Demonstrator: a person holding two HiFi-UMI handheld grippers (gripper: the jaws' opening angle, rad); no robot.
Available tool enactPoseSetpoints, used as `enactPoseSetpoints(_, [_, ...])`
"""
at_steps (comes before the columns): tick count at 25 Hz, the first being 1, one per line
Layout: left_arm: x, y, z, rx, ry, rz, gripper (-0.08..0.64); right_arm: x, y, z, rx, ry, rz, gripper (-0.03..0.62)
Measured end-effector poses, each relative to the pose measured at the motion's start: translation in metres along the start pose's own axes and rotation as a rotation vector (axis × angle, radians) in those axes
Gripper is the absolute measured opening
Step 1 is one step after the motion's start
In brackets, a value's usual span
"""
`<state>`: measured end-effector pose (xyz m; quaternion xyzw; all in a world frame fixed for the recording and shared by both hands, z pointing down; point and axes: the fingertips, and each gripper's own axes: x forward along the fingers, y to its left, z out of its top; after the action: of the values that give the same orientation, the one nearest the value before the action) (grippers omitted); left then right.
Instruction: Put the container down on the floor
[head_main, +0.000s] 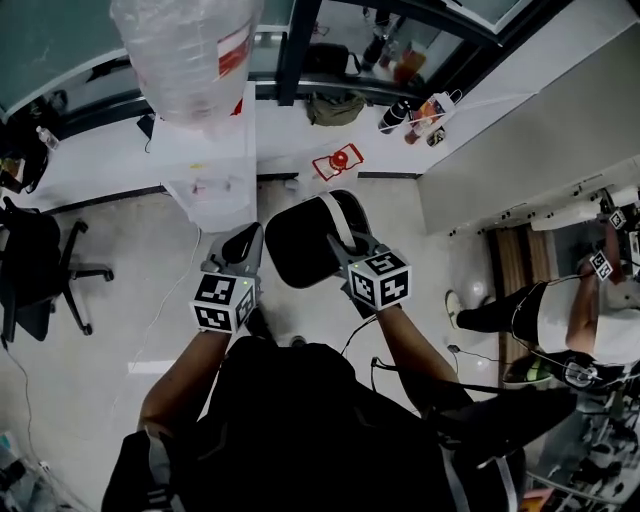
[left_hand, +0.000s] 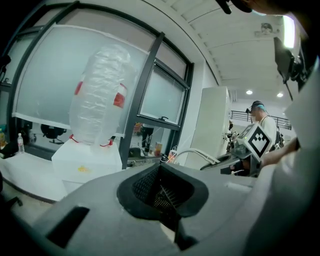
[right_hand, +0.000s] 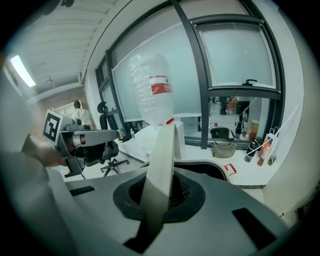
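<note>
The container (head_main: 305, 245) is a round bin, black inside with a white rim and a white handle band (head_main: 341, 224) arching over it. It hangs above the floor in front of me. My right gripper (head_main: 345, 250) is shut on that handle, and in the right gripper view the white handle (right_hand: 161, 165) runs up between its jaws, with the bin's rim (right_hand: 227, 167) beyond. My left gripper (head_main: 243, 250) is next to the bin's left side. Its jaws (left_hand: 162, 192) look shut with nothing between them. I cannot tell whether it touches the bin.
A white water dispenser (head_main: 215, 175) with a big clear inverted bottle (head_main: 190, 55) stands just ahead on the floor. A black office chair (head_main: 40, 270) is at the left. A red item (head_main: 338, 160), a bag (head_main: 335, 108) and bottles (head_main: 400, 112) lie by the window. Another person (head_main: 585, 320) is at the right.
</note>
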<state>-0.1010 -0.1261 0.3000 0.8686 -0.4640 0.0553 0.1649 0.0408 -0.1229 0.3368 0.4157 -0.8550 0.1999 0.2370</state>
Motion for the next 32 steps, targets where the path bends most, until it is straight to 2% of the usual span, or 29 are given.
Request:
enactPoseSetpoints(3, [0.011, 0.009, -0.006, 0.0, 0.024, -0.018, 0.006, 0.014, -0.006, -0.001, 0.008, 0.011, -0.002, 0.008])
enactPoseSetpoints(11, [0.053, 0.017, -0.027, 0.011, 0.081, -0.034, 0.006, 0.053, -0.036, -0.018, -0.043, 0.059, 0.036, 0.008])
enactPoseSetpoints(16, [0.079, 0.013, -0.026, 0.076, 0.028, 0.018, 0.006, 0.077, -0.066, -0.031, -0.06, 0.084, 0.069, 0.008])
enactPoseSetpoints(20, [0.104, 0.018, -0.05, -0.011, 0.072, 0.079, 0.006, 0.094, -0.084, -0.051, -0.107, 0.11, 0.127, 0.008])
enactPoseSetpoints(23, [0.123, 0.02, -0.066, -0.057, 0.09, 0.096, 0.006, 0.109, -0.098, -0.063, -0.141, 0.13, 0.163, 0.008])
enactPoseSetpoints(26, [0.14, 0.023, -0.087, -0.14, 0.101, 0.119, 0.006, 0.128, -0.109, -0.077, -0.171, 0.152, 0.199, 0.008])
enactPoseSetpoints(28, [0.152, 0.025, -0.101, -0.154, 0.104, 0.124, 0.006, 0.141, -0.114, -0.087, -0.192, 0.162, 0.231, 0.008])
enactPoseSetpoints(32, [0.171, 0.032, -0.131, -0.136, 0.118, 0.133, 0.006, 0.16, -0.121, -0.107, -0.247, 0.186, 0.285, 0.008])
